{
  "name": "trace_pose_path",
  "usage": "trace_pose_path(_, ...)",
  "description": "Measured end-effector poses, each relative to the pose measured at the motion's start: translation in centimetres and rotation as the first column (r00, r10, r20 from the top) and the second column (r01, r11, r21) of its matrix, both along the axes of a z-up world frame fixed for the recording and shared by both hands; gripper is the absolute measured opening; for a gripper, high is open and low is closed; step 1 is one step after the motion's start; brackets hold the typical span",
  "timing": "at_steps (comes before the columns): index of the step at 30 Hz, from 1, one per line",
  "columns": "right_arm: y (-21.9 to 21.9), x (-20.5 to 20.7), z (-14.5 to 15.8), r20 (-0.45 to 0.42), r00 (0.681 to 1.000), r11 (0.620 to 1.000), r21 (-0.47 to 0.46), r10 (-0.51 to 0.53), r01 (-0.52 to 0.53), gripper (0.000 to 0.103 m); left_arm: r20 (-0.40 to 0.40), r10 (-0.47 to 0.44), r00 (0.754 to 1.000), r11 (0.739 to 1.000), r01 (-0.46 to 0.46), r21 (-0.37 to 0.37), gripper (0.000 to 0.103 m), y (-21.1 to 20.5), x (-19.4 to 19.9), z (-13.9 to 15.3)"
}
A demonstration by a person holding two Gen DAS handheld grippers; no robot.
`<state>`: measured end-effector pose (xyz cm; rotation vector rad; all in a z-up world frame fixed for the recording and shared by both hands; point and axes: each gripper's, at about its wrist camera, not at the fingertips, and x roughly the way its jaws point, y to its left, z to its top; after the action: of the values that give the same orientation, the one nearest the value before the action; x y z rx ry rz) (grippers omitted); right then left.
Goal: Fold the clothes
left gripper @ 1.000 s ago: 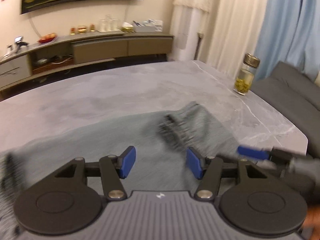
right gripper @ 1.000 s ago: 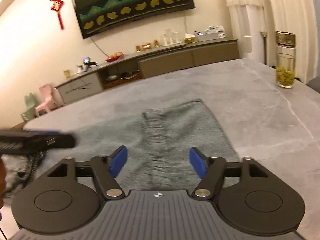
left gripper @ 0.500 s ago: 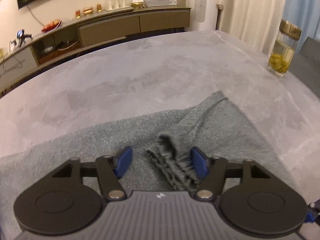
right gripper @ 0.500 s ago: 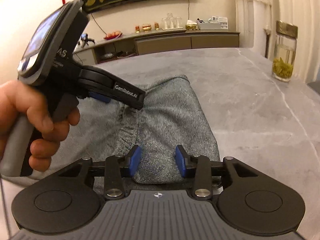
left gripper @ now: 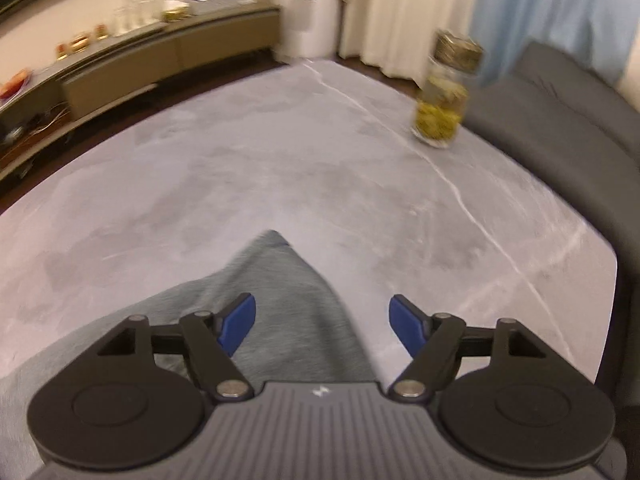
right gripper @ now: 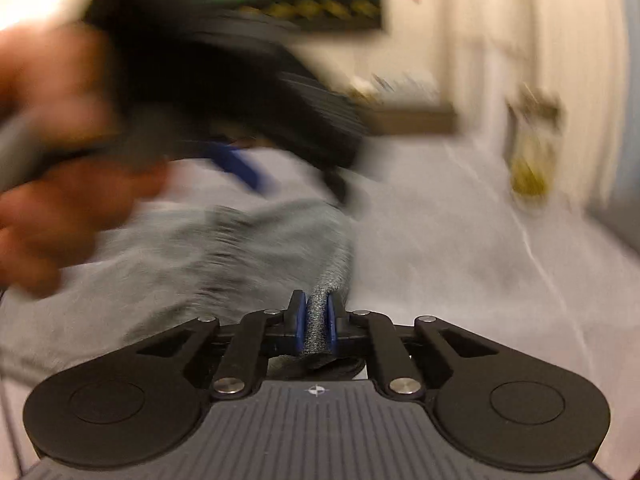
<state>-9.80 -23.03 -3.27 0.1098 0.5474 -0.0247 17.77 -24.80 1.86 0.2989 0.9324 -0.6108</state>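
Two blue-padded grippers work a soft grey knitted garment (left gripper: pixel 288 304) that lies spread on the pale grey marbled tabletop (left gripper: pixel 280 168), its pointed corner toward the far side: the right gripper (right gripper: pixel 313 322) is pinched tight on a bunched edge of the cloth, while the left gripper (left gripper: pixel 322 330) hangs wide apart above it, gripping nothing. With only that narrow pinch holding, I judge a quick pull could slip the fabric free or drag the whole piece crooked, and a wide swing might knock the lidded glass jar of yellow-green contents (left gripper: pixel 442 96) standing near the table's edge. Beyond the table are a long low sideboard (left gripper: pixel 160 56), cream curtains (left gripper: pixel 384 8) and a dark grey sofa (left gripper: pixel 560 120).
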Motion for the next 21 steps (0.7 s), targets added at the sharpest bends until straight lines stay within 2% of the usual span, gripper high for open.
trace_pose_path(2,1.0,-0.3,0.2,0.031,0.999,0.999,-0.037,0.036,-0.035,0.011,-0.025,-0.06,0.998,0.995,0.062,0.074,0.077,-1.2,-0.2,-1.3)
trace_pose_path(3,1.6,-0.4,0.3,0.046,0.997,0.997,-0.055,0.055,-0.052,0.011,-0.039,-0.089,0.995,0.989,0.093,0.114,0.072,-1.7,-0.3,-2.1)
trace_pose_path(4,2.1,-0.5,0.4,0.061,0.995,0.995,-0.074,0.074,-0.069,0.011,-0.031,-0.108,0.994,0.981,0.112,0.161,0.049,-2.0,-0.5,-2.9)
trace_pose_path(5,2.6,-0.7,0.5,0.075,0.993,0.992,-0.094,0.093,-0.086,0.011,-0.006,-0.112,0.994,0.973,0.111,0.201,0.034,-1.9,-0.7,-3.4)
trace_pose_path(6,3.1,-0.8,0.6,0.089,0.99,0.988,-0.113,0.112,-0.102,0.011,0.018,-0.116,0.993,0.965,0.108,0.24,0.01,-1.8,-1.0,-3.9)
trace_pose_path(8,4.2,-1.0,0.8,0.116,0.982,0.979,-0.152,0.151,-0.133,0.011,0.037,-0.084,0.996,0.985,0.077,0.157,0.007,0.3,-1.0,-2.5)
trace_pose_path(9,4.7,-1.2,0.9,0.128,0.977,0.974,-0.172,0.171,-0.148,0.011,0.046,-0.04,0.998,0.994,0.035,0.101,0.007,2.9,-1.3,-1.6)
trace_pose_path(10,4.4,-1.5,1.3,0.159,0.971,0.978,-0.143,0.177,-0.154,0.013,0.051,0.006,0.999,0.999,-0.008,0.043,0.007,5.7,-1.6,-0.7)
trace_pose_path(12,3.8,-2.5,2.5,0.234,0.952,0.98,-0.056,0.199,-0.191,0.013,0.055,0.097,0.994,0.993,-0.093,-0.073,0.007,11.1,-2.2,1.2)
trace_pose_path(14,4.0,-2.7,3.1,0.267,0.931,0.965,0.007,0.25,-0.261,0.02,0.048,0.188,0.981,0.966,-0.175,-0.189,0.007,16.6,-2.8,3.0)
trace_pose_path(15,4.1,-2.9,3.3,0.284,0.919,0.954,0.036,0.274,-0.296,0.022,0.032,0.236,0.971,0.954,-0.226,-0.198,0.008,19.4,-3.2,2.4)
trace_pose_path(17,5.3,-1.9,3.1,0.245,0.912,0.933,0.071,0.327,-0.354,0.023,-0.026,0.323,0.946,0.927,-0.322,-0.192,0.009,23.6,-3.1,-0.2)
trace_pose_path(20,7.6,0.3,1.7,0.124,0.92,0.919,0.096,0.371,-0.384,0.023,-0.081,0.407,0.91,0.889,-0.415,-0.195,0.02,27.1,-2.7,-3.6)
trace_pose_path(21,8.1,0.8,1.3,0.092,0.918,0.912,0.113,0.385,-0.394,0.023,-0.086,0.418,0.905,0.881,-0.426,-0.207,0.028,27.6,-2.6,-4.2)
